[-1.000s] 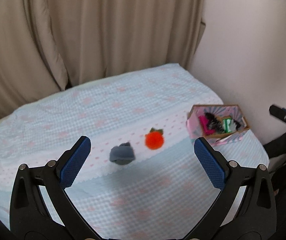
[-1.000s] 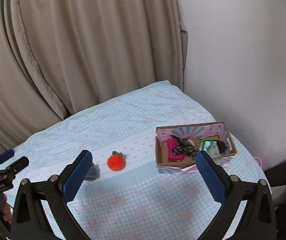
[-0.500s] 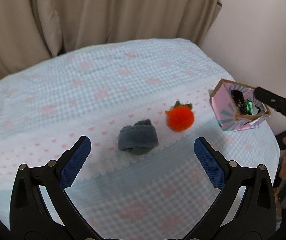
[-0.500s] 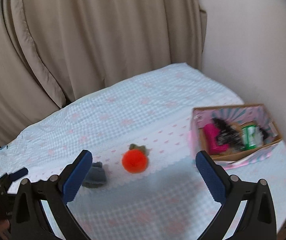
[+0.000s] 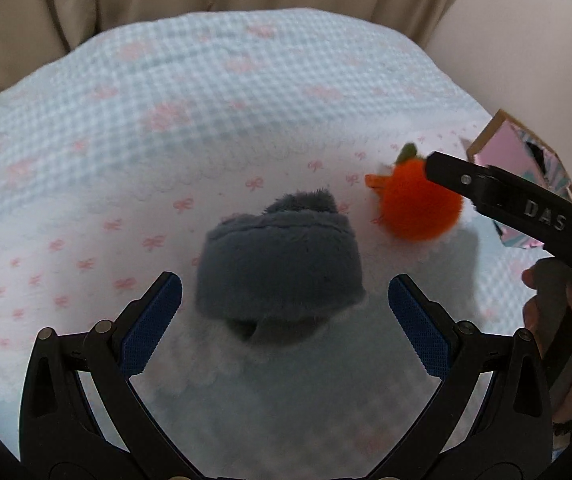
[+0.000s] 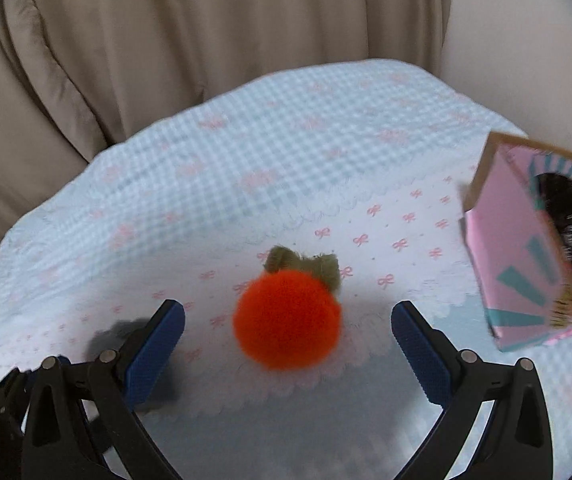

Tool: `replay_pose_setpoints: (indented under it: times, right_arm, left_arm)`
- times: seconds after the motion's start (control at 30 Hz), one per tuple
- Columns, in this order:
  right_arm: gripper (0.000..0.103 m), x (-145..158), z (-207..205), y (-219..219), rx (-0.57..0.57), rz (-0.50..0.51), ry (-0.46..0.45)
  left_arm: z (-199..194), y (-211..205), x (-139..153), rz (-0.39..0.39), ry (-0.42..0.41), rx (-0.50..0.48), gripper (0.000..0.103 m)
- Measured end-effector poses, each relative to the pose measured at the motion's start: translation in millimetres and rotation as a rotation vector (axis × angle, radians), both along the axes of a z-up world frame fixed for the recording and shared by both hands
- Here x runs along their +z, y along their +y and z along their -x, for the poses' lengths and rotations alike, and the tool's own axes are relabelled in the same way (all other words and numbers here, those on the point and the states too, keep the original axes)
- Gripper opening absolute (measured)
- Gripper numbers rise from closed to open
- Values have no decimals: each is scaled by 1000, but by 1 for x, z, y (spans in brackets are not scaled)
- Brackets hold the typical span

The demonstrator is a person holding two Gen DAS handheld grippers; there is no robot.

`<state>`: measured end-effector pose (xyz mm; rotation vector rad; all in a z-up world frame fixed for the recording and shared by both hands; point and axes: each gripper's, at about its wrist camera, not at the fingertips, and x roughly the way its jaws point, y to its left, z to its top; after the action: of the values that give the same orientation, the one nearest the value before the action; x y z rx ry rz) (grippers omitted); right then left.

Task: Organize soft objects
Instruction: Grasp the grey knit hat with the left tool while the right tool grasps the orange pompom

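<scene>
A grey plush piece [image 5: 282, 264] lies on the blue-and-pink checked cloth [image 5: 206, 92]. My left gripper [image 5: 285, 312] is open, its jaws either side of the plush's near end, not touching it. An orange pompom with green leaves [image 6: 287, 320] lies just to the right of the plush and also shows in the left wrist view [image 5: 417, 208]. My right gripper [image 6: 287, 344] is open, its jaws flanking the pompom's near side. One right finger crosses the pompom in the left wrist view. The grey plush [image 6: 122, 336] shows partly behind my right gripper's left finger.
A pink cardboard box [image 6: 525, 264] holding black and green items stands at the right; it also shows in the left wrist view [image 5: 525, 160]. Beige curtains [image 6: 166, 40] hang behind the table, with a pale wall [image 6: 525, 60] on the right.
Both grippers moved forward and down toward the table. The grey plush now sits between the left jaws and the pompom between the right jaws. Both stayed open.
</scene>
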<state>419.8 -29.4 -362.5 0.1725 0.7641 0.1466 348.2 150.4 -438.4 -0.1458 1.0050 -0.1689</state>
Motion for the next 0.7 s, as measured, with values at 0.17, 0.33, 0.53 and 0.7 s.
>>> replay_pose_setpoints:
  times: [0.17, 0.33, 0.53, 0.7]
  right_arm:
    - [103, -24, -24, 8, 10, 7, 18]
    - [93, -40, -37, 8, 34, 8, 55]
    - [68, -50, -47, 10, 62, -5, 68]
    - [47, -51, -48, 13, 88, 1, 75]
  left_arm:
    - [-16, -4, -24, -6, 20, 7, 103]
    - [-25, -4, -35, 9, 33, 23, 101]
    - [-29, -7, -40, -31, 30, 33, 84]
    - [-29, -6, -35, -25, 20, 42, 64]
